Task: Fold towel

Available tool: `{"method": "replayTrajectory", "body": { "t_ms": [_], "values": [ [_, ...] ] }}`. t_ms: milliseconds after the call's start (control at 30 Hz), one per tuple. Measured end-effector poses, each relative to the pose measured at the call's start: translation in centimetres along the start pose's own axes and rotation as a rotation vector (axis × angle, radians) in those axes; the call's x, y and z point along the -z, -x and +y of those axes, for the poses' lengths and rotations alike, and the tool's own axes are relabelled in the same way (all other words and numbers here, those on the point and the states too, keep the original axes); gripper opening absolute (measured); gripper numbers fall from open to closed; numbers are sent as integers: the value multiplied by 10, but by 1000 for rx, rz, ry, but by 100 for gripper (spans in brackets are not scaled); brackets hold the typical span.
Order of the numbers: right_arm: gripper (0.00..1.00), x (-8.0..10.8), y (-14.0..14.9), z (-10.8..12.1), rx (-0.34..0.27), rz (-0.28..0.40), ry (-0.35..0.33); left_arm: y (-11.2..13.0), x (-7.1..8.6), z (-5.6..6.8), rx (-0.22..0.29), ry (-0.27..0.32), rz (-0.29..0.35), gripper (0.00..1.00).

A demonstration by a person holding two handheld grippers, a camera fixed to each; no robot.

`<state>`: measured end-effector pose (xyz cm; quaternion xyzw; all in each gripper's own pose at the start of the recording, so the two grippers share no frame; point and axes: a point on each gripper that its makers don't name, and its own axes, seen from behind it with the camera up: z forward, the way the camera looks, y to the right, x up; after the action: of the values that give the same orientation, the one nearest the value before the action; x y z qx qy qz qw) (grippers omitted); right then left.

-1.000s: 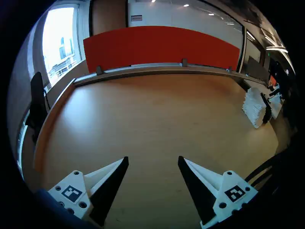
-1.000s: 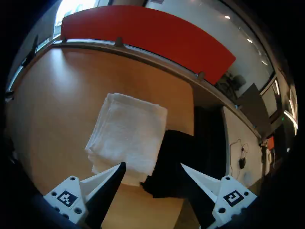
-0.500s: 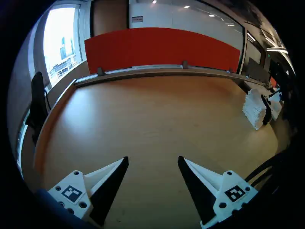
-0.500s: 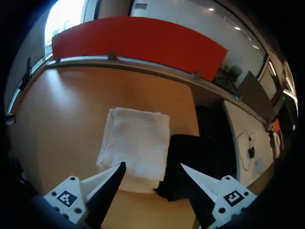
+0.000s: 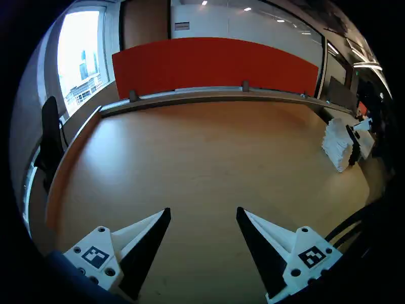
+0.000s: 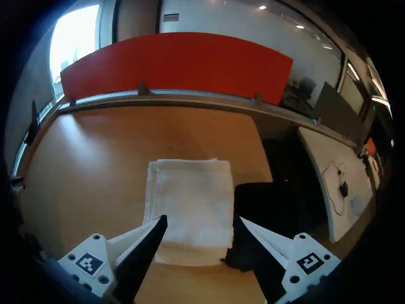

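Seemingly above folded towel (image 6: 191,202), right tongs (image 6: 202,218) parted, square-coded tags (image 6: 89,264).

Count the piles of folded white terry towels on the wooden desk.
1. The folded white terry towel pile lies near the edge of the wooden desk, just ahead of the open right gripper, beside a black object. Its layers cannot be counted.

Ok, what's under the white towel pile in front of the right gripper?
The towel pile lies flat on the wooden table. A black thing borders its right edge; whether that runs underneath is hidden by the pile.
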<state>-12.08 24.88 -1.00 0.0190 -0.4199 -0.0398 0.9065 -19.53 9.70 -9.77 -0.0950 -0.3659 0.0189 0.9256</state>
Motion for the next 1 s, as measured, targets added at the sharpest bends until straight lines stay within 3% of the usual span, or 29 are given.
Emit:
{"method": "replayTrajectory", "body": {
  "t_ms": [700,1000],
  "values": [
    [100,-41,-58,-8,13,43,-23,3,7,-14,23,-49,-8,97],
    [100,-53,-61,-11,19,35,-30,6,7,-17,31,-62,-14,97]
  ]
}}
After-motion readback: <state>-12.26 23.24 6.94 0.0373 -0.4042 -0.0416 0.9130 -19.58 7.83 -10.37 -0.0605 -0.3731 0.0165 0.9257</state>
